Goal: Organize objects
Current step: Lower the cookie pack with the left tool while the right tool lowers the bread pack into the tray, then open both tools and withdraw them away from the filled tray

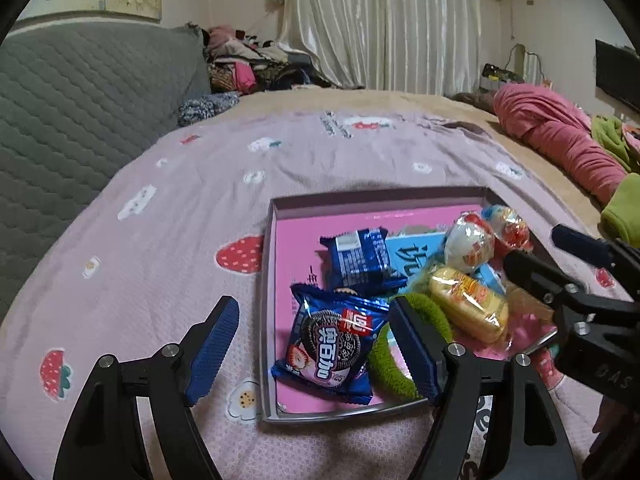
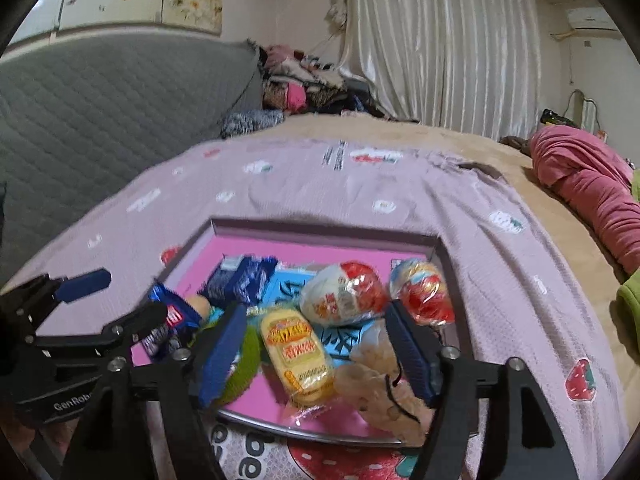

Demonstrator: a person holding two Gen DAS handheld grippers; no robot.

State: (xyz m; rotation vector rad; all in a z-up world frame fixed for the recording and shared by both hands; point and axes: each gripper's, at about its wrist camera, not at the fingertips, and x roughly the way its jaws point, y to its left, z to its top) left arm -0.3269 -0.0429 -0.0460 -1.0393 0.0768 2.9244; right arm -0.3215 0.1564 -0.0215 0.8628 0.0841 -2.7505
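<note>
Two handheld grippers hover over a pink tray (image 1: 276,264) of snacks on a bed. Left gripper (image 1: 316,344): jaws wide, empty, straddling an Oreo packet (image 1: 334,344) below. Right gripper (image 2: 316,352): jaws wide, empty, a yellow cake packet (image 2: 298,356) between them. Items look placed; next likely lifting clear.

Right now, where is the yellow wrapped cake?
In the right wrist view, the yellow wrapped cake lies in the shallow pink-lined box, near its front edge, between the green fuzzy item and a beige plush toy.
</note>
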